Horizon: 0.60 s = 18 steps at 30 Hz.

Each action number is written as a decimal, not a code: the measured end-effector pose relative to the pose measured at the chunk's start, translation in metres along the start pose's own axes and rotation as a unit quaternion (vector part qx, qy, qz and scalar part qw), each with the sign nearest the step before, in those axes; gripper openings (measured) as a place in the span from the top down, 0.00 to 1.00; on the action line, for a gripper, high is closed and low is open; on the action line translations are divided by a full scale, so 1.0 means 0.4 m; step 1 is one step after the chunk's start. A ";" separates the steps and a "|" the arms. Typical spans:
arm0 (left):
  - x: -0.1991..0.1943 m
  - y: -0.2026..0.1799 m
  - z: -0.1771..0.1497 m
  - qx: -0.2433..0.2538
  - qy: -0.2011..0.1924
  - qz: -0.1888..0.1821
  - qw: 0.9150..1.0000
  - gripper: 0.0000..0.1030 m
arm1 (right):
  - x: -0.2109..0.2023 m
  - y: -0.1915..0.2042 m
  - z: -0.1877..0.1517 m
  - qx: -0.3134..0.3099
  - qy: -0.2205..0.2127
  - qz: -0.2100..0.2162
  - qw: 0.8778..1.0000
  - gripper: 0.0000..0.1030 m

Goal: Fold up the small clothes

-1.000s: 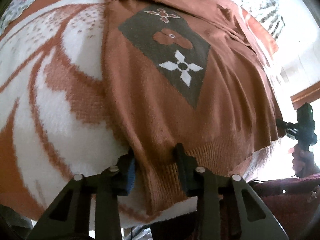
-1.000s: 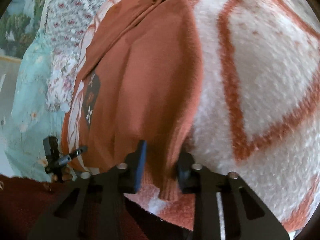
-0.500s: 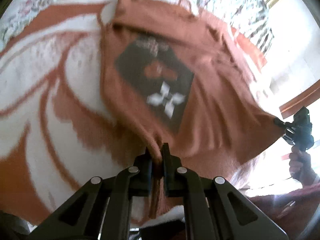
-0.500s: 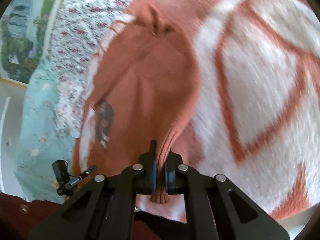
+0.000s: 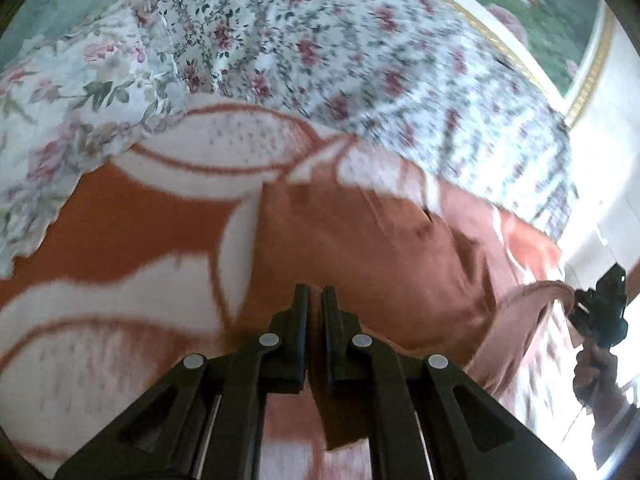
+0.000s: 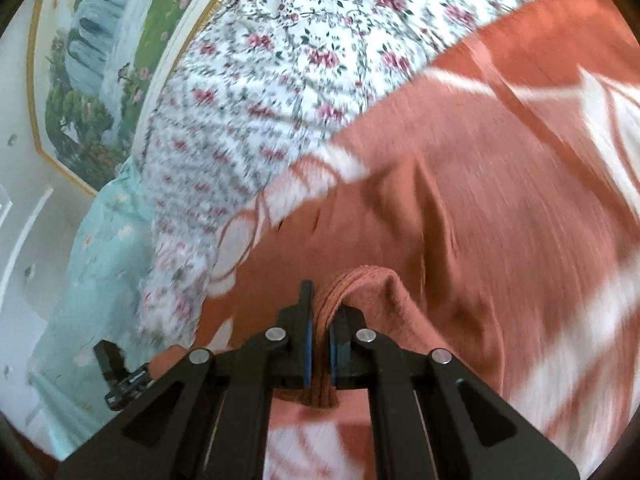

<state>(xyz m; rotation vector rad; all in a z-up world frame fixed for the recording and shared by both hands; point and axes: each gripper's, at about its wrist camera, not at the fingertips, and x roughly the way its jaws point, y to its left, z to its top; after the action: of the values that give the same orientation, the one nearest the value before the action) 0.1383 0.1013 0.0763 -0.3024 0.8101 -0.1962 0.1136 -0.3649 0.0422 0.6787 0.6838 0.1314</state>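
A: Your left gripper (image 5: pixel 315 300) and right gripper (image 6: pixel 320 312) each pinch the ribbed hem of the rust sweater (image 5: pixel 360 248), lifted toward twelve o'clock

B: So how far along are you?

A: First fold looks under way, hem not yet laid down. The knit sags limp between your grips over the orange-and-white blanket (image 5: pixel 100 272); floral bedding (image 5: pixel 300 40) lies beyond
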 end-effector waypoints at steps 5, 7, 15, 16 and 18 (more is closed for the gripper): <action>0.188 0.015 0.106 -0.013 -0.002 0.034 0.999 0.95 | 0.188 -0.068 0.156 0.005 0.003 -0.021 1.000 0.93; 0.258 0.027 0.132 -0.020 0.004 0.058 0.998 0.96 | 0.254 -0.097 0.191 0.008 0.016 -0.035 0.999 0.93; 0.351 0.076 0.174 -0.033 0.020 0.120 0.992 0.94 | 0.410 -0.226 0.226 0.061 0.080 -0.075 0.992 0.92; 0.330 0.060 0.164 -0.028 0.019 0.104 0.994 0.92 | 0.400 -0.227 0.230 0.070 0.082 -0.070 0.992 0.91; 0.286 0.007 0.127 -0.002 0.019 0.084 0.996 0.88 | 0.348 -0.213 0.227 0.069 0.068 -0.069 0.993 0.85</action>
<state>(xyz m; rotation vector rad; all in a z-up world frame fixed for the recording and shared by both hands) 0.2531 0.0809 0.0304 -0.2341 0.8701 -0.0435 0.2695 -0.4344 -0.0336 0.7564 0.8743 0.0022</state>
